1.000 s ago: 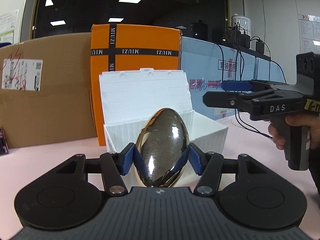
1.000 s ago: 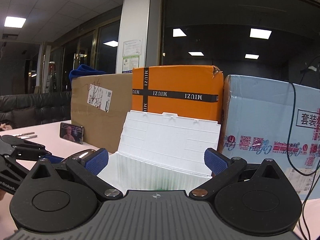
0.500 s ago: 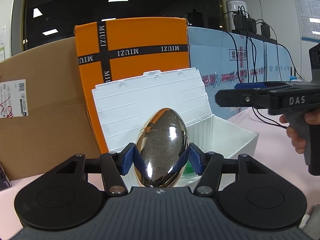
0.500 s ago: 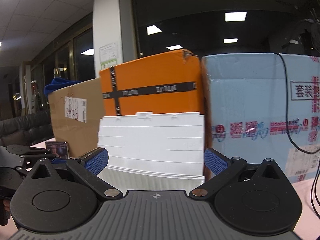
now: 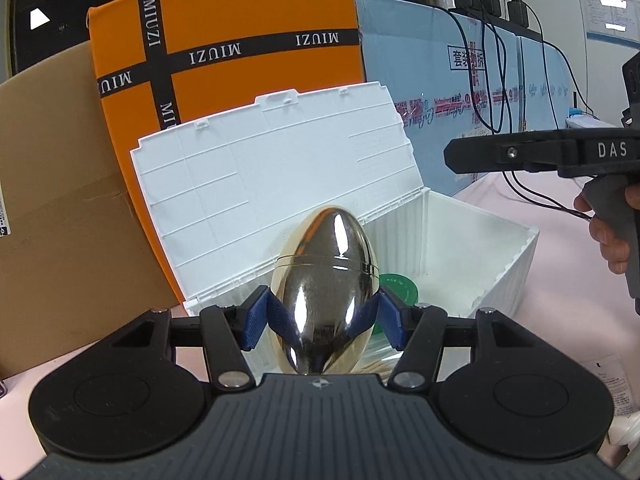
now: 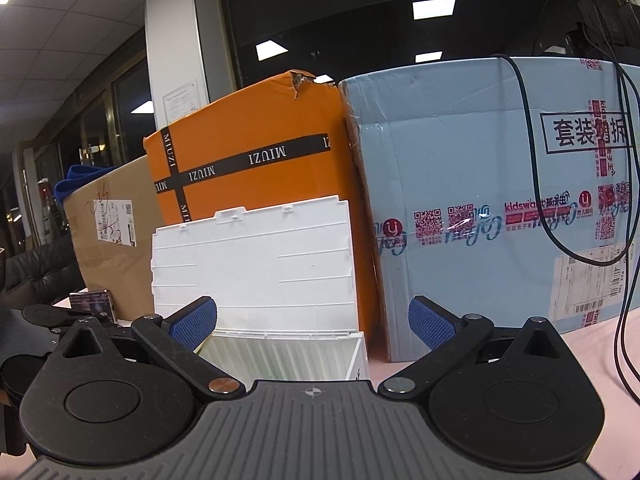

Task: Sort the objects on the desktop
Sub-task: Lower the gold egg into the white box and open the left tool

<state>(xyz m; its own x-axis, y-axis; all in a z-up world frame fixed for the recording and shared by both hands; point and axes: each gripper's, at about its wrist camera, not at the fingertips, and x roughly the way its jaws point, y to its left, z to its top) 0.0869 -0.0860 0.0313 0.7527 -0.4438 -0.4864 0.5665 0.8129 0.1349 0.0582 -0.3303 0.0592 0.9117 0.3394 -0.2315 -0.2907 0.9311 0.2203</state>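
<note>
egg [image 5: 325, 280] before bin [image 5: 516, 256] | boxes [image 5: 240, 40] behind bin | disc [image 5: 398, 288] in bin

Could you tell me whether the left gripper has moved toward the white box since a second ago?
Yes: the white box looms nearer behind the left gripper.

2 close wrist views, both facing the white box [image 5: 500, 248].

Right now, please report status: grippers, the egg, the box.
Left gripper shut on shiny egg, at open white box. Right gripper open, empty. Green item already in box; lid up, nothing blocking.
</note>
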